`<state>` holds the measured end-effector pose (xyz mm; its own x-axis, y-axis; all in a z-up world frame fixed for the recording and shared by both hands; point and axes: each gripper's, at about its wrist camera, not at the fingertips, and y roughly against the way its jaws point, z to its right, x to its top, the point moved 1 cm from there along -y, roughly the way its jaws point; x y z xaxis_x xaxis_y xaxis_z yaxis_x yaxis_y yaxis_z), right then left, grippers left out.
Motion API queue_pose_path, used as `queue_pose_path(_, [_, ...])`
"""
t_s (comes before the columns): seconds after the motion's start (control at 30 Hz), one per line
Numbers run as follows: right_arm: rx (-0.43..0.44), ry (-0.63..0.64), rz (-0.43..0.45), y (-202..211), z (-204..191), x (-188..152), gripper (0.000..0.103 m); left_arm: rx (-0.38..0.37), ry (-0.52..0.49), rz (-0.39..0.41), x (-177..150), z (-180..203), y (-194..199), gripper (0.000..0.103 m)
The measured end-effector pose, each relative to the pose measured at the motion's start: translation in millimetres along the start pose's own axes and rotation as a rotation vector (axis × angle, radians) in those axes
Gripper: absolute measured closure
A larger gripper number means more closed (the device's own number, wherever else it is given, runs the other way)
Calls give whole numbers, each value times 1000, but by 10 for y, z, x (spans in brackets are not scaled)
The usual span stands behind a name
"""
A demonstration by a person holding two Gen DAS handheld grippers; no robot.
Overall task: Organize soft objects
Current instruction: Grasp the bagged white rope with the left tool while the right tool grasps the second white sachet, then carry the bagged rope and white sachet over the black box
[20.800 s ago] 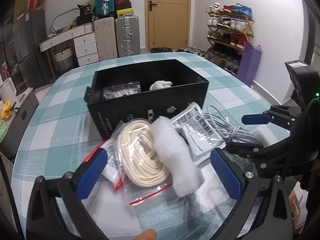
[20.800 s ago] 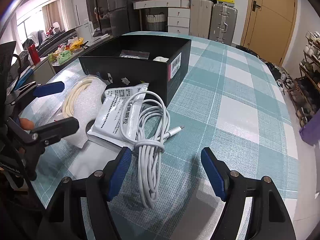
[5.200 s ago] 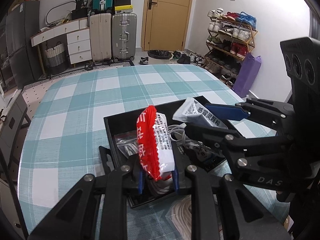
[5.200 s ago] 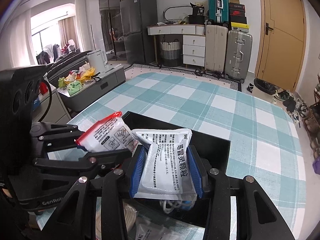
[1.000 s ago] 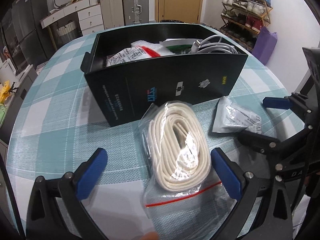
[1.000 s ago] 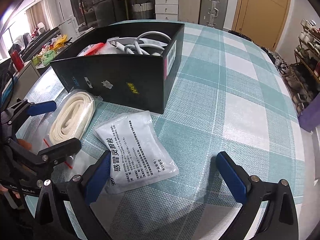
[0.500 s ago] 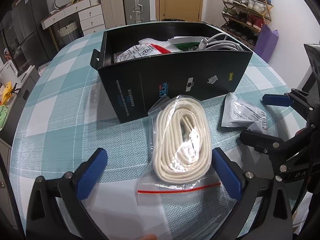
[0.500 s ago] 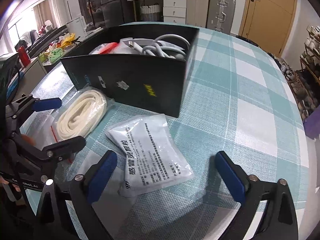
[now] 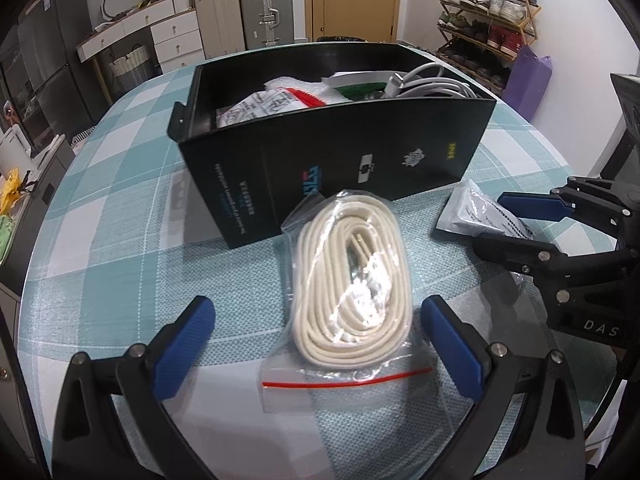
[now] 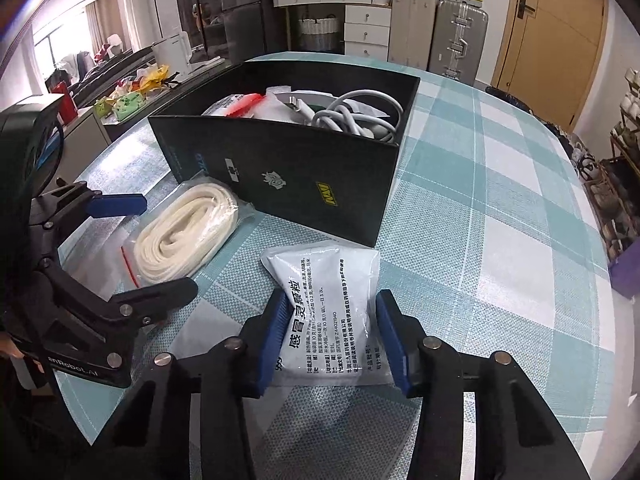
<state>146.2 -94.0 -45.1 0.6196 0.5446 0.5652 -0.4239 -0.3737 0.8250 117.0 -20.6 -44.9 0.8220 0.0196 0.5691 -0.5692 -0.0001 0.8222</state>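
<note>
Near the surface's front edge, right gripper (image 10: 331, 336) jaws pinch the white sachet (image 10: 330, 300), limp and light, by its sides; left gripper (image 9: 316, 344) jaws spread around the slippery bagged rope (image 9: 352, 280).

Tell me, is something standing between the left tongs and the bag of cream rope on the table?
Nothing visible does. The left tongs stand open around the clear zip bag of coiled cream rope, which lies on the checked teal tablecloth in front of the black cardboard box.
</note>
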Motion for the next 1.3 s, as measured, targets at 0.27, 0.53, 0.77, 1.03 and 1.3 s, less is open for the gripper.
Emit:
queue_pose_path(0.27, [2, 0, 2, -4, 16, -11, 58, -21, -25, 8, 9, 87, 5, 6])
queue_pose_path(0.53, [1, 1, 2, -2, 15, -12, 58, -62, -77, 51, 20, 197, 111, 52])
queue_pose_path(0.77, [0, 3, 3, -2, 13, -12, 58, -73, -83, 61, 7, 186, 130, 60])
queue_pose_path(1.03, [-1, 11, 5, 13, 7, -9, 59, -89, -87, 69, 1, 199, 159, 65])
queue_pose_path(1.3, [6, 22, 15, 57, -8, 0, 65, -91, -87, 81, 5, 212, 201, 65])
